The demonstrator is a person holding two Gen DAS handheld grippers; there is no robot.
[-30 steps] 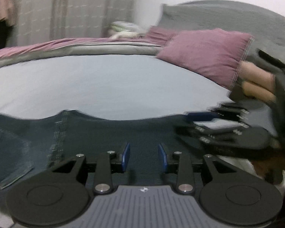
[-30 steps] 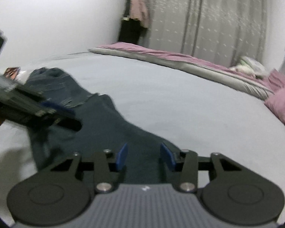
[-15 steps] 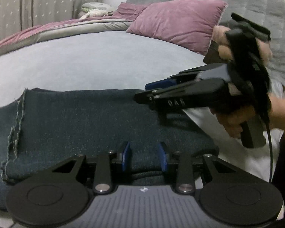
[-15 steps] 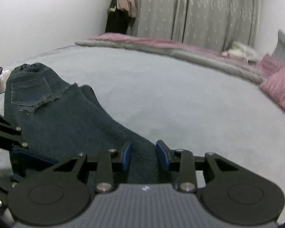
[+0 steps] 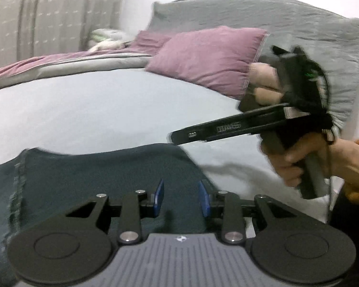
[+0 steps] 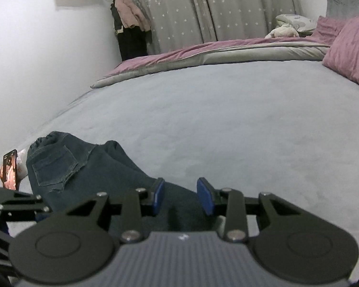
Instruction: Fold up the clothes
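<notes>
Jeans [image 6: 88, 174] lie w/ legs doubled over near the bed's [image 6: 227, 119] front edge. Left tool [image 5: 180, 197] and right tool [image 6: 180, 196] each part-open over denim, gripping nothing visible; right's jaws just narrowed, prob. lining up next fold.

The bed [image 6: 227, 124] carried a grey sheet. Directly on it lay dark jeans [image 6: 88, 174], a phone [image 6: 10, 169], pink pillows [image 5: 208, 57] and a folded duvet [image 6: 227, 50].

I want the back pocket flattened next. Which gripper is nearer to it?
Left. The left gripper sits just below the back pocket on the jeans; the right gripper is farther along the leg.
</notes>
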